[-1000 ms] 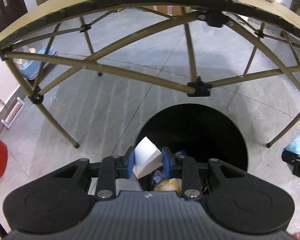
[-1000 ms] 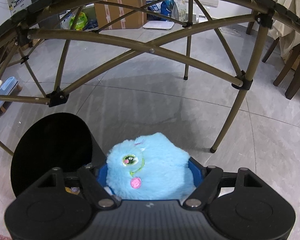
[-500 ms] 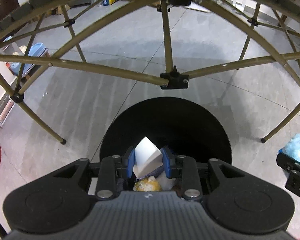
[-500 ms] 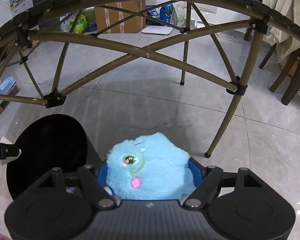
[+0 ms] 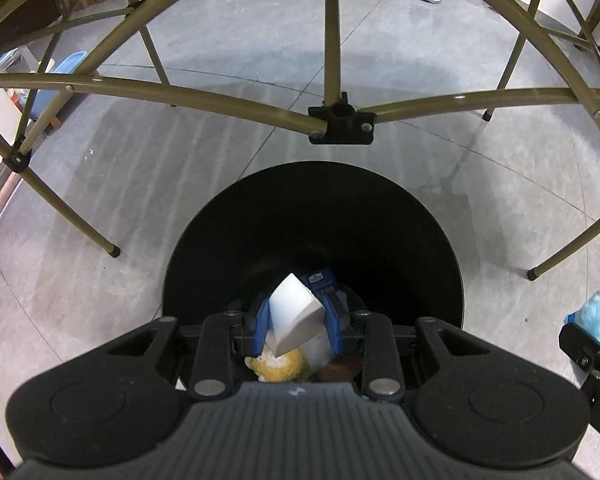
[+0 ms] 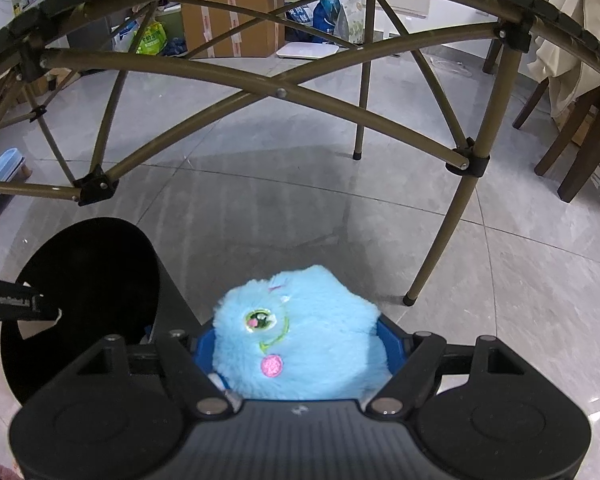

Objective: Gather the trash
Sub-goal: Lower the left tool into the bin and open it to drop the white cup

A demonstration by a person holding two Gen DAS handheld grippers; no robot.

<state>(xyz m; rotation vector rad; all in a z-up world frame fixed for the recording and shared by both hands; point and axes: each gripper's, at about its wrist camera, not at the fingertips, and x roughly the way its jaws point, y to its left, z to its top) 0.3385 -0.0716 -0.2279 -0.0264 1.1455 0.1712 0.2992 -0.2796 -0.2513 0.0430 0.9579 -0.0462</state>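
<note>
Two grippers, one bin, one white block, one blue plush. The left gripper [image 5: 297, 322] has its blue fingers [image 5: 261, 326] closed narrow on the white block [image 5: 294, 325], a wedge-like foam or paper piece that sticks up between the pads, pinched on both sides. It hangs over the mouth of the bin [image 5: 228, 240], a round black tub standing on the grey tiled floor [image 5: 112, 184].

Inside the bin, under the fingers, at least three pieces of trash show: a yellow crumpled lump [image 5: 278, 366] at 6 o'clock from the block, a blue printed wrapper [image 5: 320, 280] just past the block at 1 o'clock, and something brown [image 5: 340, 368] at 5 o'clock; the dark interior hides whatever else may lie there, so the count is a floor, not a total.

The right gripper [image 6: 296, 344] stands with its fingers [image 6: 392, 340] spread wide around the blue plush [image 6: 300, 340], a fluffy toy with one green eye and a pink spot; the fur fills the gap and touches both pads, so it appears held. It is off to the right of the bin, over bare floor; in its view the bin sits at 9 o'clock, with the left gripper's edge across it.

One folding desk frame [image 5: 340, 120] of olive tubes and black joints arches over everything. At 3 o'clock in the right view stand wooden chair legs [image 6: 572, 152].
</note>
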